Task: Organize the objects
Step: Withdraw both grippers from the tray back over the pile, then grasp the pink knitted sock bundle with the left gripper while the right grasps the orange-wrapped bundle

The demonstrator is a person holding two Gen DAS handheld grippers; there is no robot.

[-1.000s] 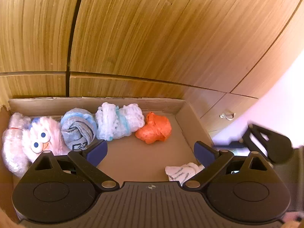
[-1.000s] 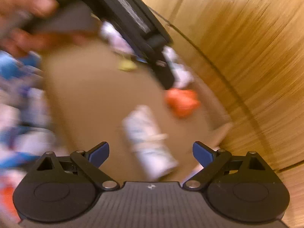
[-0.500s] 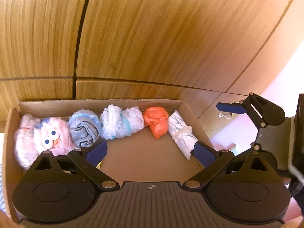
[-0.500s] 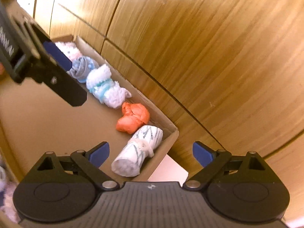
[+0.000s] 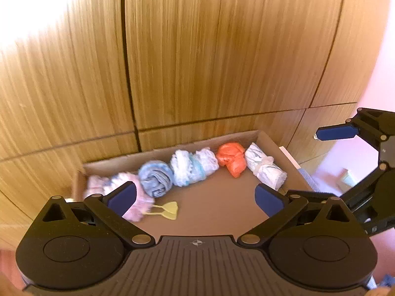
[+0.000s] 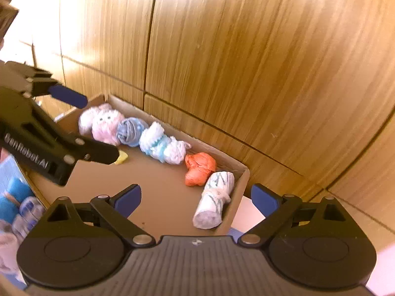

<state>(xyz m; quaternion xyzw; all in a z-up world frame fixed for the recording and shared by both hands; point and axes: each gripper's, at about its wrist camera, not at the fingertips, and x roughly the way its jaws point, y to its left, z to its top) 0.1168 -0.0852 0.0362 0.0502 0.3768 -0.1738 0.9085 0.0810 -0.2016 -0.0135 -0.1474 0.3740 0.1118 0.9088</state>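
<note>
A cardboard box (image 5: 222, 207) (image 6: 158, 187) holds a row of rolled socks along its far wall: a fluffy pink pair with eyes (image 6: 106, 123), a grey-blue ball (image 5: 155, 181) (image 6: 129, 130), a white and light-blue roll (image 5: 192, 166) (image 6: 160, 144), an orange ball (image 5: 232, 159) (image 6: 198, 167) and a white patterned roll (image 5: 265, 169) (image 6: 214, 199) at the right end. My left gripper (image 5: 195, 197) is open and empty above the box. My right gripper (image 6: 196, 197) is open and empty above the box's right end.
A yellow tag (image 5: 167, 209) (image 6: 121, 159) lies on the box floor. Wooden cabinet doors (image 5: 222, 49) stand right behind the box. More loose blue and white socks (image 6: 17, 209) lie outside the box to the left. The right gripper's body (image 5: 365, 153) shows at right.
Both grippers have pulled up and back from the box. The white patterned roll, loose near the front a second ago, now lies at the right end of the row.
</note>
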